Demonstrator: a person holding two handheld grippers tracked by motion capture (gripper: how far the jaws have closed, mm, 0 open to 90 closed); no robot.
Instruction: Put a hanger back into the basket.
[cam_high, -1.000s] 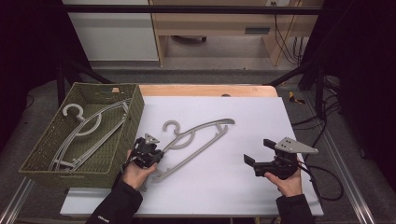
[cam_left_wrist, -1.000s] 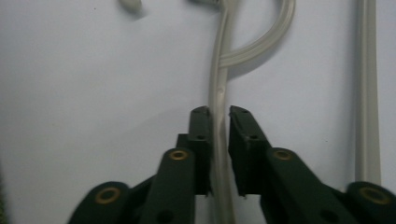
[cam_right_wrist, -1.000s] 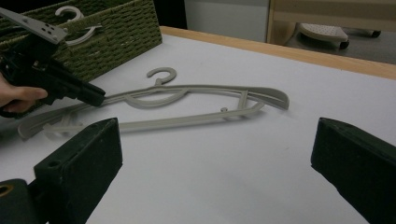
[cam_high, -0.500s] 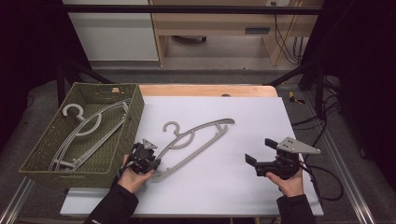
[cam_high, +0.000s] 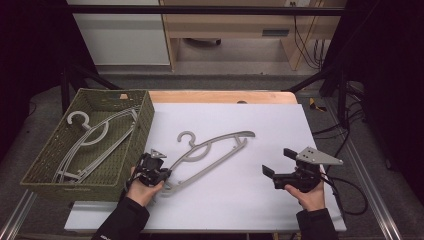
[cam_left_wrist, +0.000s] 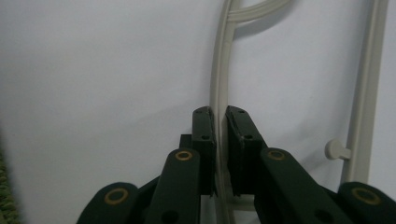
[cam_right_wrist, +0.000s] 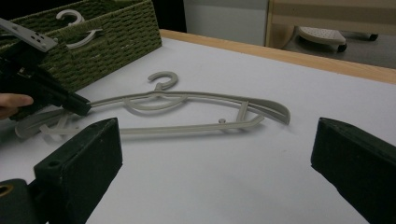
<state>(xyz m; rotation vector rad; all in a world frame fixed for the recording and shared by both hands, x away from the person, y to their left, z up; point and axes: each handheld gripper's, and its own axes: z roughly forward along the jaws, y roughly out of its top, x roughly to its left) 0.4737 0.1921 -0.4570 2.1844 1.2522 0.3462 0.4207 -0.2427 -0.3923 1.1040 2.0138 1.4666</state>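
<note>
the left gripper (cam_high: 162, 176) is clamping its jaws, which have just been closing, on the upper arm of the grey hanger (cam_high: 212, 152) near that arm's lower left end, the thin bar pinched between the two pads (cam_left_wrist: 205, 135). the hanger is lying flat on the white table (cam_high: 260, 125), just right of the green woven basket (cam_high: 145, 120), which is holding more hangers (cam_high: 95, 137). the right gripper (cam_high: 272, 172) is hovering well apart at the table's right, its jaws gaping wide with nothing between them.
</note>
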